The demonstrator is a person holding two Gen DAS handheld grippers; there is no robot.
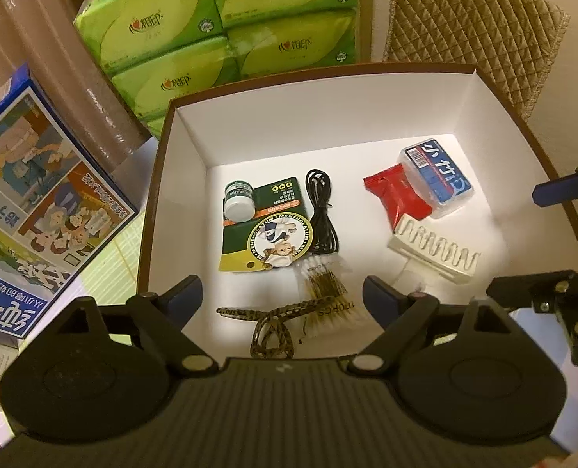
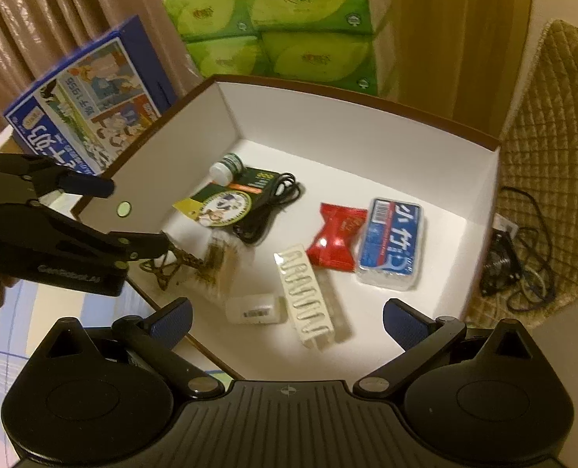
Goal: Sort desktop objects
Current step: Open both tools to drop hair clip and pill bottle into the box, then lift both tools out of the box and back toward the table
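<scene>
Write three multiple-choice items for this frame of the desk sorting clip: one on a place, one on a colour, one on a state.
1. Where does the black cable lie?
A. inside the white box
B. on the chair cushion
C. on the tissue packs

2. What colour is the candy wrapper beside the blue-labelled case?
A. yellow
B. red
C. purple

3. How do both hand-held grippers stand?
A. both shut on items
B. one holds the cable
C. both open, holding nothing

Key: 1 A, the cable rests on the box floor beside the green card. 2 B, the wrapper is plainly red. 3 C, the left hand-held gripper and the right hand-held gripper both show wide, empty jaws.
</scene>
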